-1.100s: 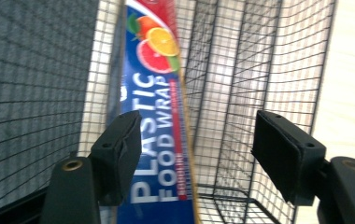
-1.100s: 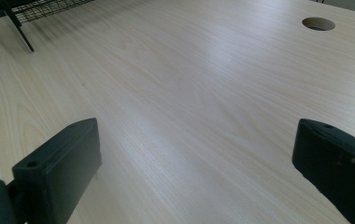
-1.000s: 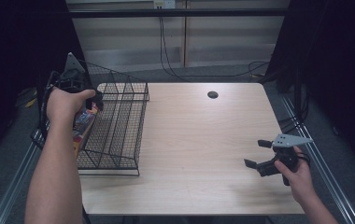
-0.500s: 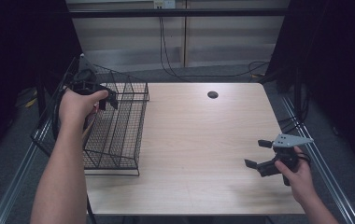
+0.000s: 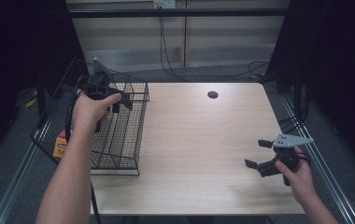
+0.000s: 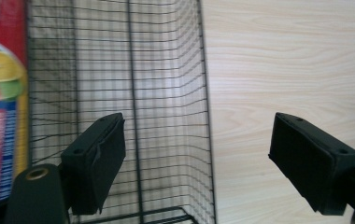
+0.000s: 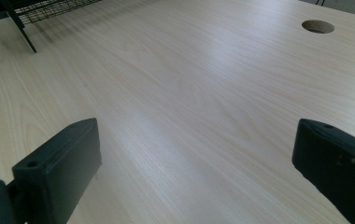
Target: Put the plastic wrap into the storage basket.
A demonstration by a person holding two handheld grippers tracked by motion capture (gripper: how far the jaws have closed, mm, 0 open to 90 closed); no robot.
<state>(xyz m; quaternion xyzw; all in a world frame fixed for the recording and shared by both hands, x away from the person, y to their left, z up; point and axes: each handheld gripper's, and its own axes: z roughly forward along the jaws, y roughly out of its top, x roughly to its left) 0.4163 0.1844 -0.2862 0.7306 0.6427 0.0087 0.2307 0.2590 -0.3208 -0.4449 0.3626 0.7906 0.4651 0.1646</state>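
A black wire basket stands at the table's left edge. In it, at its left side, lies a red, yellow and blue box with citrus fruit printed on it. My left gripper hovers over the basket's far end. Its jaws have just been opening and now stand open with nothing between them; under them are the basket's mesh wall and bare wood. My right gripper rests low over the table's front right, open and empty.
The light wooden table has a round cable hole near its far edge, also seen from the right gripper. The basket's corner is far from the right gripper. Cables hang behind the table.
The left hand has moved right and away from the box toward the basket's far end, and its jaws have spread apart. The right hand has stayed put.
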